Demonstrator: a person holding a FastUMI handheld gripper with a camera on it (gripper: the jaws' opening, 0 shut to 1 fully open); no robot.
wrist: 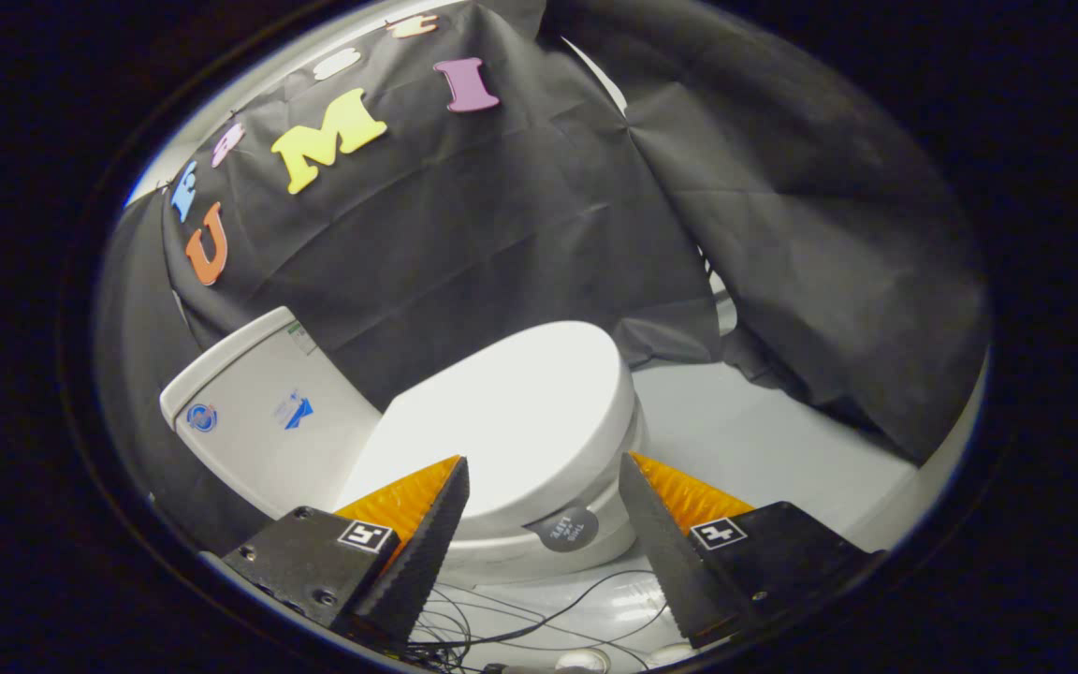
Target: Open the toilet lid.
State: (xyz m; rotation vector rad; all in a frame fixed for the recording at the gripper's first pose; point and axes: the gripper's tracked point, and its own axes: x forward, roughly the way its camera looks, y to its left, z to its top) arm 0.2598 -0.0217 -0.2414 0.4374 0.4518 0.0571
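A white toilet stands just ahead of my fingers, its lid (511, 421) lying flat and closed on the bowl (539, 557). The white cistern (263, 417) rises behind it against the black cloth wall. A dark round sticker (565, 529) sits on the bowl's side below the lid's edge. My gripper (542, 473) is open, tilted, with the lid's near edge showing in the gap between the two fingertips. Nothing is held and neither finger touches the lid.
Black cloth (520, 215) hangs close behind and to the right of the toilet. A pale grey floor (764, 440) stretches to the right of the bowl. Thin dark cables (520, 618) lie on the floor below my fingers.
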